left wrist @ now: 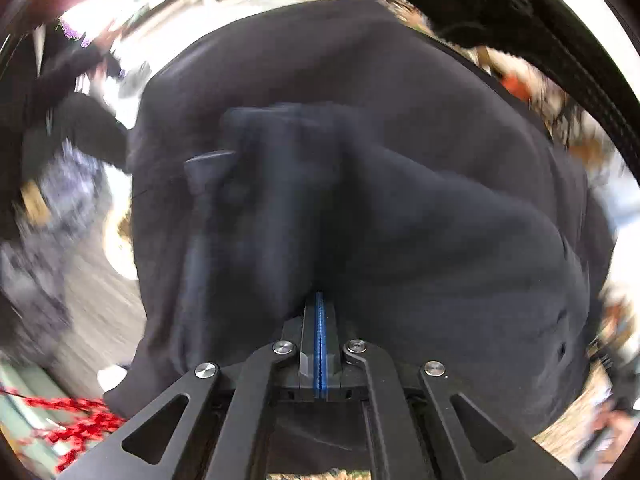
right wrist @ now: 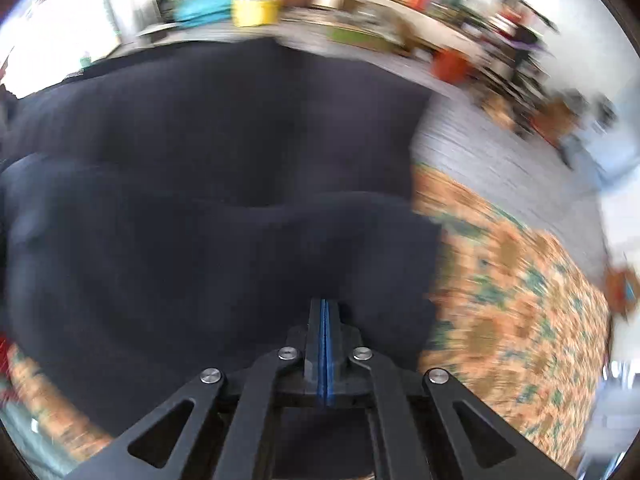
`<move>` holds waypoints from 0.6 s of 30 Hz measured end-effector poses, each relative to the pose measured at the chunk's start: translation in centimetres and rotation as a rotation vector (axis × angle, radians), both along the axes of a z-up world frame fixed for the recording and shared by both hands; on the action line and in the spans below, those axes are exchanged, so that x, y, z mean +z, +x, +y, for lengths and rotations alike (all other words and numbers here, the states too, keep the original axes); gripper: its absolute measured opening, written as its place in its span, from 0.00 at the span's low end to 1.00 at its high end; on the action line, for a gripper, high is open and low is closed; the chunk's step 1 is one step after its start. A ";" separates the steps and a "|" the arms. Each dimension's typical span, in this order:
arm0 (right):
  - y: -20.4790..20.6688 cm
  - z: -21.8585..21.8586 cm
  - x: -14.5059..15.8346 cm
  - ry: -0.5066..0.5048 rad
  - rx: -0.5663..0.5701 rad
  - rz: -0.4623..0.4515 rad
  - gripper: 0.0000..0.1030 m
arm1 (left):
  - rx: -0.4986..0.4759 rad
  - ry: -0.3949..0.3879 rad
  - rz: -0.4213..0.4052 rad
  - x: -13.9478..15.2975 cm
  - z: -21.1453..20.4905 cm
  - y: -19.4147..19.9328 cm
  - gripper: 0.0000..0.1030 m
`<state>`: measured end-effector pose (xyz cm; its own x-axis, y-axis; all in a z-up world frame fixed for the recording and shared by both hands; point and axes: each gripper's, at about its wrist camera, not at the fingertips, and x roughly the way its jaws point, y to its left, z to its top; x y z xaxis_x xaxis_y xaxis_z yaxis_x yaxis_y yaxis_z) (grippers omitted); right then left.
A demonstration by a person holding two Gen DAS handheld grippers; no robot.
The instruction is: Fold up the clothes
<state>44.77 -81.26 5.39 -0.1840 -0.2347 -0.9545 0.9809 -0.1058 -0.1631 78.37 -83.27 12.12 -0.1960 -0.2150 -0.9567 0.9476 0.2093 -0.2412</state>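
A dark navy garment [left wrist: 400, 160] fills most of the left wrist view, hanging in folds and blurred by motion. My left gripper [left wrist: 319, 300] is shut on a bunched edge of it, the cloth covering the fingertips. In the right wrist view the same dark garment [right wrist: 200, 160] spreads across the left and centre. My right gripper [right wrist: 325, 306] is shut on its near edge, with its blue-lined pads pressed together and the tips buried in cloth. Both views are smeared.
An orange and green patterned rug [right wrist: 520, 300] lies to the right on a grey floor [right wrist: 500, 160]. Cluttered shelves [right wrist: 400, 12] and a turquoise box [right wrist: 204, 8] stand at the back. Red cord [left wrist: 76, 428] sits at the lower left.
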 end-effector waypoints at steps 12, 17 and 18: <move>2.3 4.1 4.0 -0.133 0.147 -0.181 0.03 | 0.051 -0.027 -0.100 4.9 1.0 3.0 0.00; 4.1 5.3 1.7 -0.066 0.150 -0.222 0.03 | 0.083 0.090 -0.022 2.4 1.5 3.9 0.00; 4.5 5.5 1.3 -0.053 0.151 -0.230 0.03 | 0.094 0.100 0.004 2.1 1.4 4.2 0.00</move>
<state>49.30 -75.76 6.69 0.0774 -0.2939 -0.9527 0.9968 0.0418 0.0680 82.54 -81.84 14.26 -0.1834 -0.1365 -0.9735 0.9218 0.3202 -0.2186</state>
